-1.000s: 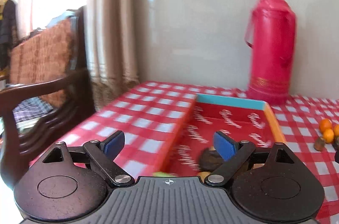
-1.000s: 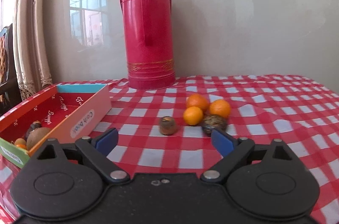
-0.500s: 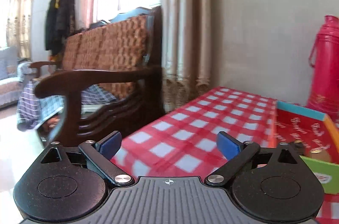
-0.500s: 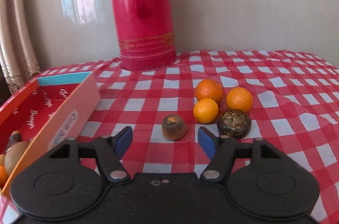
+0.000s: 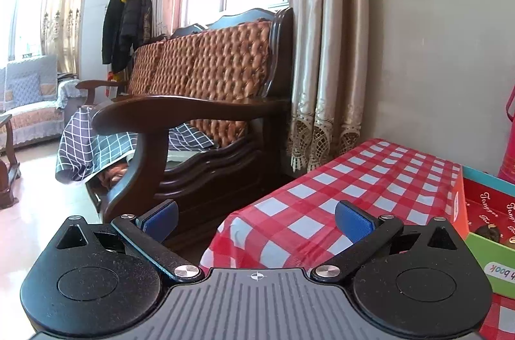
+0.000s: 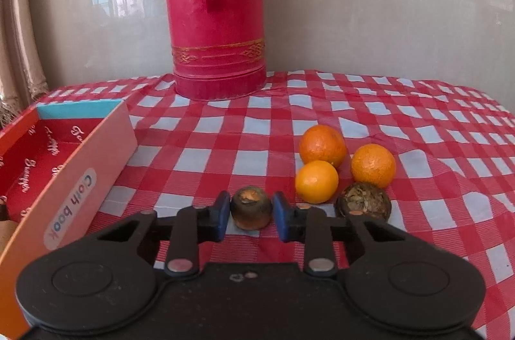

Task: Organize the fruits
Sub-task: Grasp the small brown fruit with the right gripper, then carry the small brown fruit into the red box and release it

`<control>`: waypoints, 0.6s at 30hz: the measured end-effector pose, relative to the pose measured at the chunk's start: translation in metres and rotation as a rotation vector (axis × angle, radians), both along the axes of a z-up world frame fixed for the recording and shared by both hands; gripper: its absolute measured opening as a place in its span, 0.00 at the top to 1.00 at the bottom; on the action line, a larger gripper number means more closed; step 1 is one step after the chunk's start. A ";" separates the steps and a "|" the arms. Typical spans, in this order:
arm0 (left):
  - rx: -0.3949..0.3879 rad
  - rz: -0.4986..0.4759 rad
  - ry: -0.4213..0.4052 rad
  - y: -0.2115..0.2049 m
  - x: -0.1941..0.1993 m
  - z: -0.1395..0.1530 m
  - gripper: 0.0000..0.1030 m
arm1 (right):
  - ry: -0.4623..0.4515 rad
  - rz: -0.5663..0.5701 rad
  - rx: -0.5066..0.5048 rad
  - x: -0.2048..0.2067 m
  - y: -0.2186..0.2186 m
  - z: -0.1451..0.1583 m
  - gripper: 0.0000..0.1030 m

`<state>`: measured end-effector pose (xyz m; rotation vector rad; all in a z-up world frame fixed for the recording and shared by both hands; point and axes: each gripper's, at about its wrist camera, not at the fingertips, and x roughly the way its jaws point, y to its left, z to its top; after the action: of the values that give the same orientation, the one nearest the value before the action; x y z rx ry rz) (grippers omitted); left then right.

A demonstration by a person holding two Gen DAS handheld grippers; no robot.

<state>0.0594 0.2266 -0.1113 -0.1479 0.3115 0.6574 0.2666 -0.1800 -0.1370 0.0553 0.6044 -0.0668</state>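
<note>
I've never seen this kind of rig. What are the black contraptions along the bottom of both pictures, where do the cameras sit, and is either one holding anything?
Each black contraption is a hand-held two-finger gripper; no robot arm is involved. A fisheye camera on each looks forward along its blue-padded fingers.

Left view: the left gripper is open and empty, pointing past the table's corner toward a dark wooden armchair.

Right view: the right gripper has its jaws close around a small brown round fruit on the red-and-white checked tablecloth; contact is unclear. Nearby lie three oranges and a dark rough-skinned fruit. An open cardboard box sits left; a red thermos flask stands behind.
</note>
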 end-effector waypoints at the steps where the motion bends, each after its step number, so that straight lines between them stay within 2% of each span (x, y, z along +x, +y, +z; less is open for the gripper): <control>1: -0.004 0.005 0.000 0.002 -0.001 0.000 0.00 | -0.003 0.006 -0.002 0.000 0.001 0.001 0.80; 7: -0.035 0.032 -0.012 0.012 -0.005 -0.003 0.00 | -0.056 0.071 0.025 -0.009 0.020 0.012 0.80; 11: -0.040 0.037 -0.010 0.015 -0.006 -0.003 0.00 | -0.128 0.173 0.072 -0.023 0.044 0.030 0.80; 15: -0.041 0.042 -0.011 0.018 -0.008 -0.003 0.00 | -0.160 0.290 0.112 -0.033 0.072 0.042 0.80; 18: -0.043 0.048 -0.012 0.020 -0.010 -0.003 0.00 | -0.152 0.377 0.125 -0.038 0.096 0.045 0.80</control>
<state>0.0495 0.2462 -0.1147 -0.2005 0.3114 0.6976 0.2290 -0.0840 -0.0916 0.0655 0.4584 0.3385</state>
